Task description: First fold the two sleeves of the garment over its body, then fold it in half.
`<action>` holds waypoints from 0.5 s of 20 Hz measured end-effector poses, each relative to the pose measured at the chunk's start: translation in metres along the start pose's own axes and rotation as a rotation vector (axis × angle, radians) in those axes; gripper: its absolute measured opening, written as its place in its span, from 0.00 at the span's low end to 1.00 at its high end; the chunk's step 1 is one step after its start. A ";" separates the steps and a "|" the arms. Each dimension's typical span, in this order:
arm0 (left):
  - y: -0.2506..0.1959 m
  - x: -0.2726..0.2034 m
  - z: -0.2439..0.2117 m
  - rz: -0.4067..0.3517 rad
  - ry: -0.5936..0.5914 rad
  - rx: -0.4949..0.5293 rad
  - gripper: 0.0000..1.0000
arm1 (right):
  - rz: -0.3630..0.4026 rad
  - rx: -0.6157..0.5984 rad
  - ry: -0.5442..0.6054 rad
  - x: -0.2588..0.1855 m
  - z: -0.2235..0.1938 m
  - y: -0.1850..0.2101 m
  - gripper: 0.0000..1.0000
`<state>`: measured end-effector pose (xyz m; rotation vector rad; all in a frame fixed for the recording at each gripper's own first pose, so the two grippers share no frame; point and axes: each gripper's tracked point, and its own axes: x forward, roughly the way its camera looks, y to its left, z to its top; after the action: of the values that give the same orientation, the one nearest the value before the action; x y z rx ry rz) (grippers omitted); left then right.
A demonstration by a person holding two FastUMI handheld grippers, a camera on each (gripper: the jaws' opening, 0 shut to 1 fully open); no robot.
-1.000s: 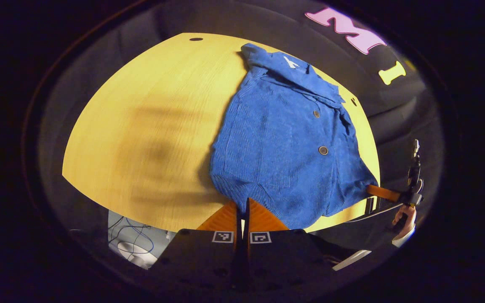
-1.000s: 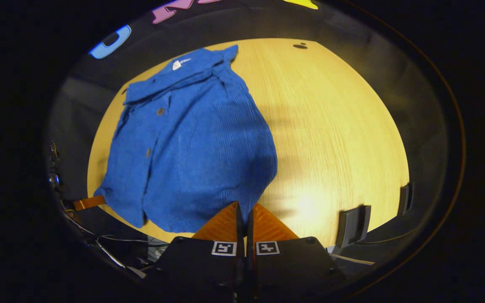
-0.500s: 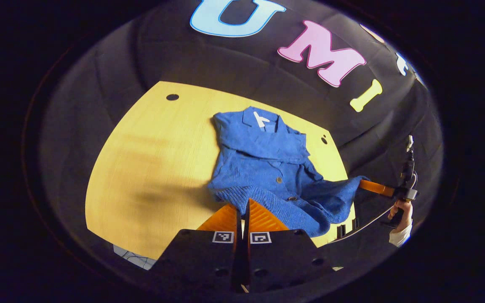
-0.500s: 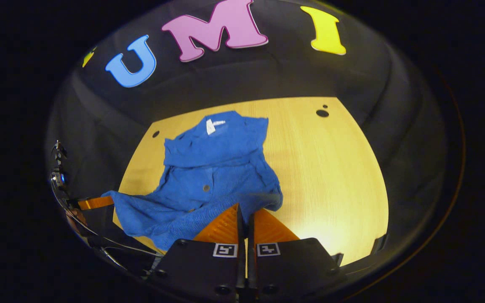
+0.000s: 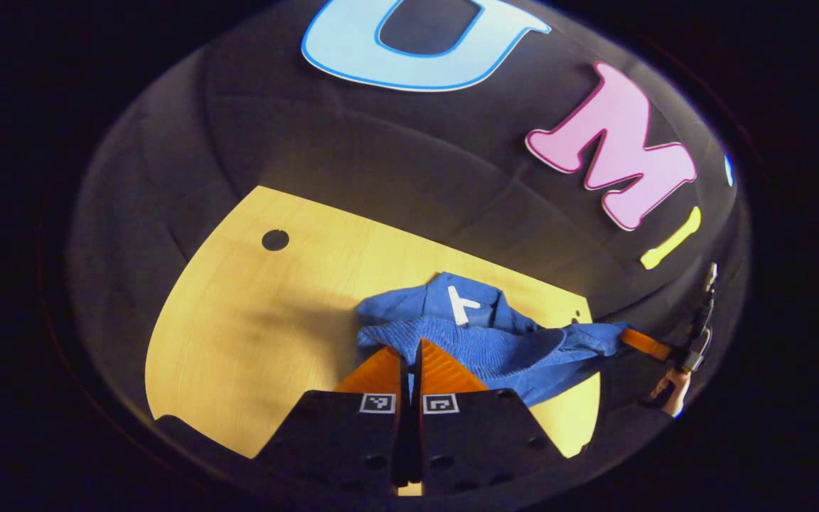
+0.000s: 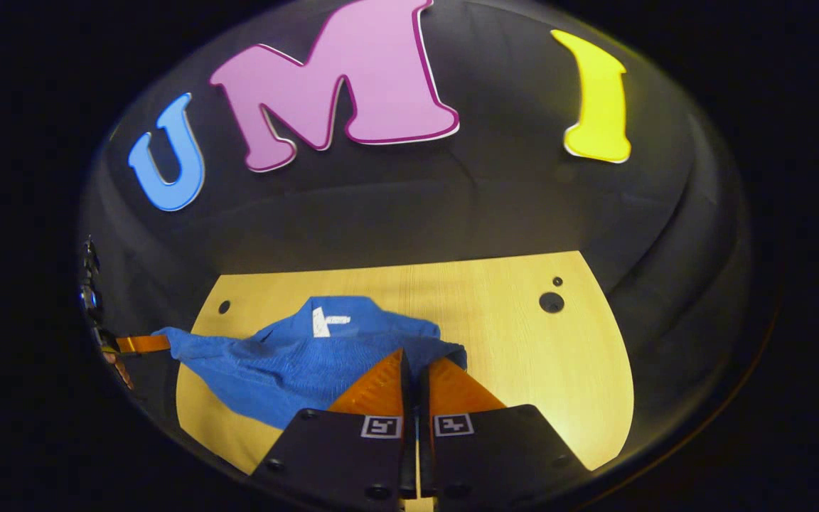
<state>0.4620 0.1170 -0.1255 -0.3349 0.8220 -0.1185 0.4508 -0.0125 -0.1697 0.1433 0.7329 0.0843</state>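
Carrying the blue garment's [image 5: 495, 352] hem toward its collar, both claws, left claw [image 5: 410, 355] and right claw [image 6: 413, 370], pinch it mid half-fold above the worktop [image 6: 523, 355]; sleeves appear already folded.

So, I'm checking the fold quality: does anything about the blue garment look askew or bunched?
Nothing odd. The blue garment is mid-fold: left gripper and right gripper each pinch a hem corner, carrying it toward the collar above the table.
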 end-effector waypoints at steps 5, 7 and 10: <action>0.017 0.106 -0.006 0.116 0.132 -0.007 0.00 | -0.035 -0.057 0.126 0.120 -0.031 -0.009 0.02; 0.022 0.121 -0.007 0.118 0.136 -0.009 0.00 | -0.047 -0.062 0.166 0.153 -0.048 -0.014 0.03; 0.028 0.140 -0.003 0.132 0.095 -0.030 0.33 | -0.074 -0.167 0.195 0.179 -0.059 -0.036 0.19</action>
<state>0.5540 0.1104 -0.2344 -0.3035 0.9380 0.0015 0.5445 -0.0196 -0.3366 -0.0523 0.9215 0.0888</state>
